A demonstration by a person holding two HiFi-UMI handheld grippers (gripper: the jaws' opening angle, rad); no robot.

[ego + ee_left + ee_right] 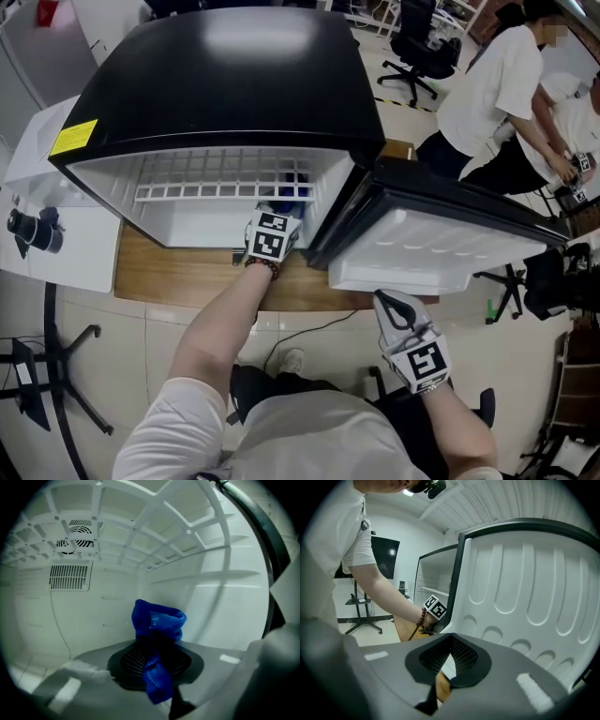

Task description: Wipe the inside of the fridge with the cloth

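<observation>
Only its own view shows my left gripper (pixel 157 667) jaws clamping the cloth (pixel 158 620), seemingly off the fridge (pixel 211 602) wall; right gripper (pixel 449 660) jaws together.

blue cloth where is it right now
The blue cloth is pinched in the left hand-held gripper, inside the fridge under the white wire shelf, toward the right wall in the head view.

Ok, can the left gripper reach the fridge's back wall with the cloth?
Probably yes: the left gripper holds the cloth inside, below the wire shelf, with nothing before the back wall.
</observation>
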